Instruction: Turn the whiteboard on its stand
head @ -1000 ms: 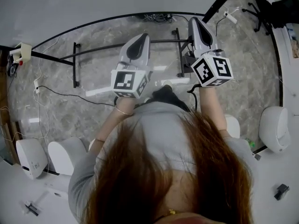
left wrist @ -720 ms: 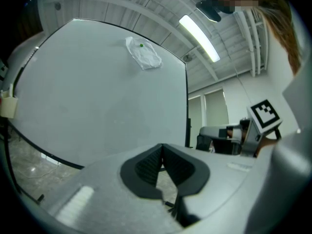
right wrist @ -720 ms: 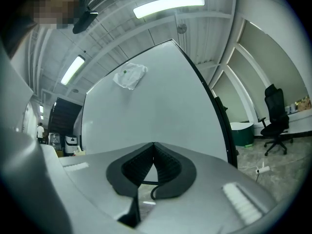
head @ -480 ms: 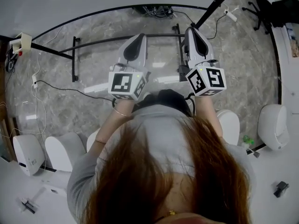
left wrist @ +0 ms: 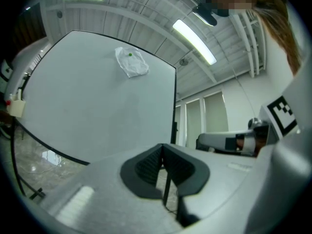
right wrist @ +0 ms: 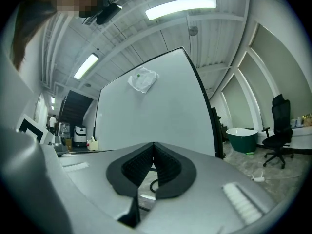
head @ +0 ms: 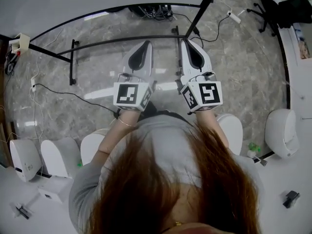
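Note:
The whiteboard (head: 73, 4) fills the top of the head view as a pale sheet with a black frame. Its black stand (head: 122, 40) rests on the marble floor below. My left gripper (head: 145, 44) and right gripper (head: 184, 42) are held side by side and level, pointing at the board. Both are shut with nothing between the pads. In the left gripper view the whiteboard (left wrist: 97, 106) stands ahead beyond the closed left gripper (left wrist: 162, 146). The right gripper view shows the whiteboard (right wrist: 151, 116) past the shut right gripper (right wrist: 153, 144). A crumpled white cloth (left wrist: 131, 62) hangs high on the board.
White rounded units (head: 282, 130) stand on the floor at right, with more (head: 24, 157) at left. Cables (head: 58, 94) and a power strip (head: 235, 17) lie on the floor. A black office chair (right wrist: 275, 130) and a green tub (right wrist: 242, 138) stand off to the right.
Both grippers have drifted lower and leftward in the head view, the right one closing in on the left. The board's frame and stand bars have slid toward the picture's top. Both jaws stay shut.

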